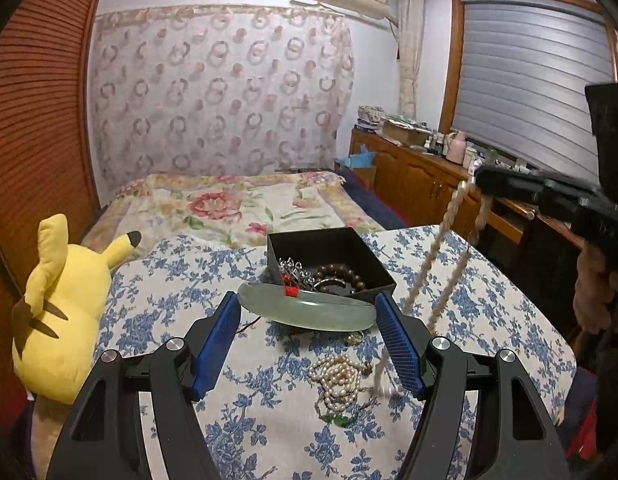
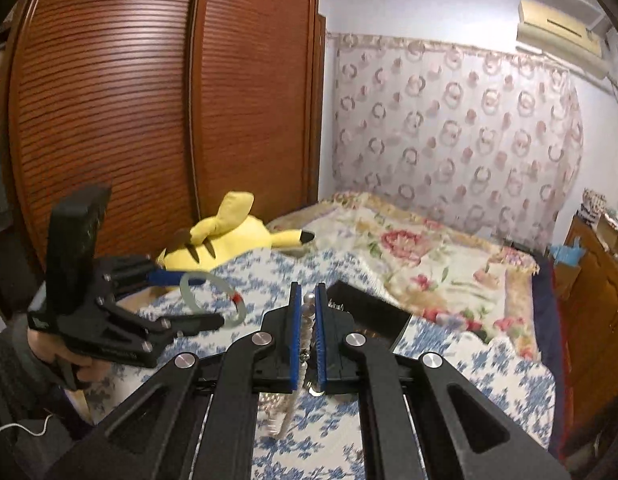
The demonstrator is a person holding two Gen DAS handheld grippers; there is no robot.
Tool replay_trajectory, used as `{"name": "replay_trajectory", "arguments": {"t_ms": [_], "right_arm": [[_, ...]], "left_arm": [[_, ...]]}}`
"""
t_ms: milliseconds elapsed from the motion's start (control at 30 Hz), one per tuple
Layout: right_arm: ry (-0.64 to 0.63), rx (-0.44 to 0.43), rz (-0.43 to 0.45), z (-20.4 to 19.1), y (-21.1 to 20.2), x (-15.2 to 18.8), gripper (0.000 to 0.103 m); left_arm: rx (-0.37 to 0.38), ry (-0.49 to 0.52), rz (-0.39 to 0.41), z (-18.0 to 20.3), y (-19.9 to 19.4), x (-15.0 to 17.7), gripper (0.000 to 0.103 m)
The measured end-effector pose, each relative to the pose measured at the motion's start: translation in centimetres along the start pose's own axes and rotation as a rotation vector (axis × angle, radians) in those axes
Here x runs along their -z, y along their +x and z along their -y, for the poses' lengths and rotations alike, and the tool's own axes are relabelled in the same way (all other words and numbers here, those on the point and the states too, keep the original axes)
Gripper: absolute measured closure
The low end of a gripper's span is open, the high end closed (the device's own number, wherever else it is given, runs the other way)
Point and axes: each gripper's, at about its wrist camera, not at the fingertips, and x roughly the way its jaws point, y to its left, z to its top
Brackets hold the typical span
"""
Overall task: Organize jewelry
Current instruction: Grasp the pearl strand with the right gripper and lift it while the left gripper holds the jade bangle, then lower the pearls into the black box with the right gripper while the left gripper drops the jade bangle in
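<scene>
My left gripper (image 1: 307,312) is shut on a pale green jade bangle (image 1: 305,311) with a red thread wrap, held level just in front of a black jewelry box (image 1: 373,266). The box holds brown bead bracelets (image 1: 343,274) and silver pieces. My right gripper (image 2: 307,312) is shut on a pearl necklace (image 2: 307,322). The necklace hangs from it in long strands (image 1: 423,276) to the right of the box. A heap of pearls (image 1: 341,378) and a green-stone chain lie on the blue-flowered cloth below. The bangle (image 2: 213,294) and left gripper (image 2: 207,300) show in the right wrist view.
A yellow Pikachu plush (image 1: 65,308) lies at the left of the cloth. A flowered bedspread (image 1: 229,204) lies beyond the box. A wooden wardrobe (image 2: 149,120) stands left, a wooden cabinet (image 1: 421,176) with clutter stands right.
</scene>
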Motion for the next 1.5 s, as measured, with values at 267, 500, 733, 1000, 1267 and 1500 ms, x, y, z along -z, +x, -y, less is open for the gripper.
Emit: {"name": "replay_trajectory", "arguments": {"t_ms": [267,500,733,1000,1267,1500], "right_arm": [[-0.019,0.031,0.054,1.2,-0.9,-3.1,0.095],[-0.029,0.068,0.102,3.9,-0.3,-6.6,0.095],[-0.034,0.065,0.105,6.2,2.4,-8.3,0.095],[0.01,0.046,-0.017,8.8,8.9,-4.4,0.095],[0.084,-0.011,-0.128,10.1,14.3,0.8,0.094],[0.148,-0.03,-0.125,11.8,14.9,2.8,0.075]], "left_arm": [[0.01,0.007,0.013,0.0,0.9,-1.2,0.037],[0.015,0.006,0.007,-0.4,2.9,-2.4,0.037],[0.012,-0.002,-0.015,-1.1,5.3,-3.2,0.037],[0.006,-0.007,-0.054,-1.8,8.6,-3.8,0.037],[0.005,0.006,-0.09,-1.4,11.8,-4.7,0.037],[0.002,0.027,-0.123,-0.7,14.2,-5.4,0.036]]}}
